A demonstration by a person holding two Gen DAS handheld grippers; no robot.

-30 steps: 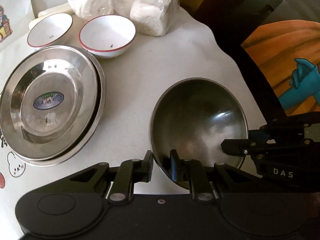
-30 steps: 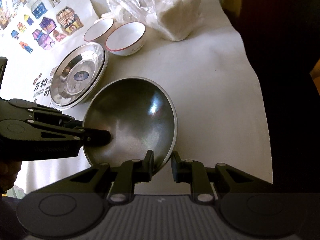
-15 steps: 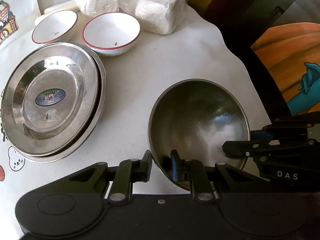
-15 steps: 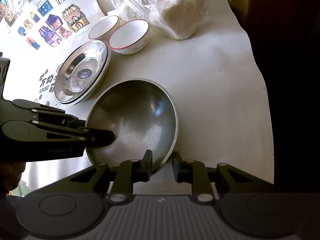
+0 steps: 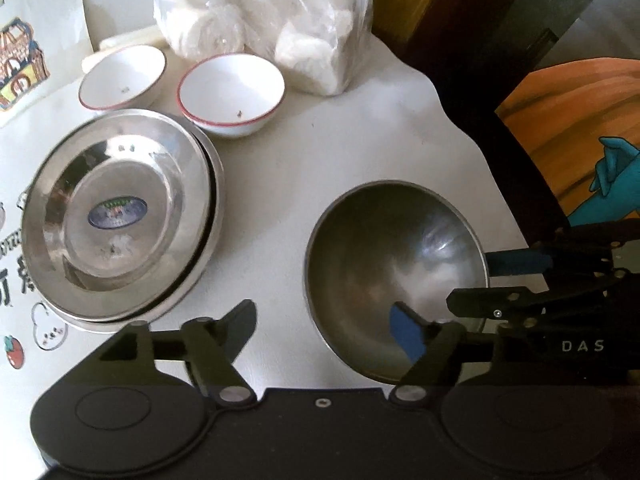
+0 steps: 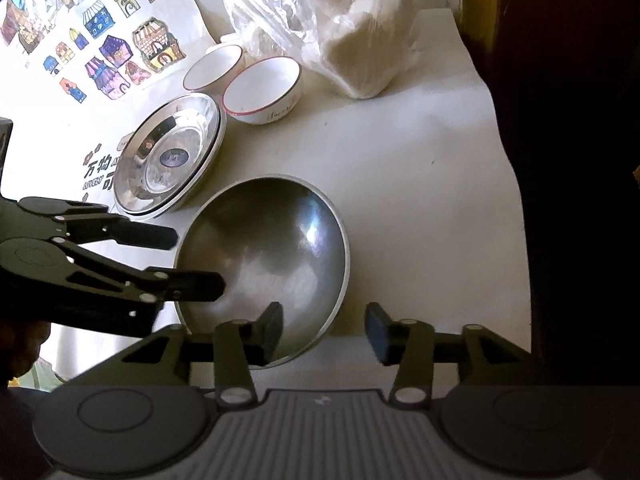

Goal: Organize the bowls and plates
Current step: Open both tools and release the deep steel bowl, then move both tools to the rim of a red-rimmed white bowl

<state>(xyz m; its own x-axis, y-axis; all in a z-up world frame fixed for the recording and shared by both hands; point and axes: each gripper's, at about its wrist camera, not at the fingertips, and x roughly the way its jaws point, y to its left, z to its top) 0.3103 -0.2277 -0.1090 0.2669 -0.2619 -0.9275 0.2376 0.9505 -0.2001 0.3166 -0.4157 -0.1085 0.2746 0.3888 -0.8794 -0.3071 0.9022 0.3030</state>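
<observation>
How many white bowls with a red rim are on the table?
2. One white bowl stands at the far left, beside the plastic bag; the other white bowl is right of it, behind the steel plates. None seems hidden.

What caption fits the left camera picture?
Open tongs straddle the steel bowl's rim beside stacked plates.

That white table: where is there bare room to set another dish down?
Bare table lies right of the big metal bowl, below the plastic bag. The left is crowded: stacked metal plates, two white bowls and both open grippers.
</observation>
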